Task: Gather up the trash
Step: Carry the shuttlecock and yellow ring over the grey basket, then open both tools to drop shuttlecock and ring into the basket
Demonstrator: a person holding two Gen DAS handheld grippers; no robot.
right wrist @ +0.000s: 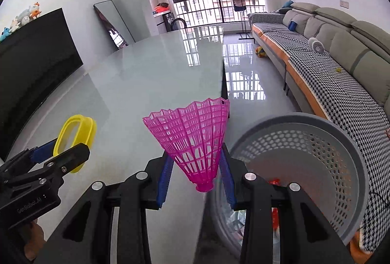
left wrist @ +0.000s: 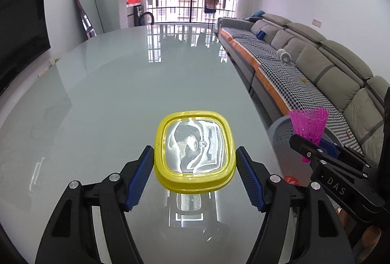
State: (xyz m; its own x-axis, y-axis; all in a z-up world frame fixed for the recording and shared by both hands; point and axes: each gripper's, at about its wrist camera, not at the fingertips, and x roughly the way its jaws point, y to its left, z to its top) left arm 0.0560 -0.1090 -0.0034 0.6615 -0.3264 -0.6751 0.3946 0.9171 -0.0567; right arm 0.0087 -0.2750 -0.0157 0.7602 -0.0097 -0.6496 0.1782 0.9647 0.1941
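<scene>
My left gripper is shut on a square yellow-rimmed lid with a clear middle, held just above the glossy grey table. The same yellow lid shows edge-on at the left of the right wrist view, in the left gripper. My right gripper is shut on a pink plastic shuttlecock, skirt up, over the table's right edge beside a grey perforated bin. In the left wrist view the pink shuttlecock and right gripper are at the right.
The grey bin stands on the floor off the table's right edge, with red and clear scraps inside. A long grey sofa runs along the right wall. A dark TV is at the left, a window behind.
</scene>
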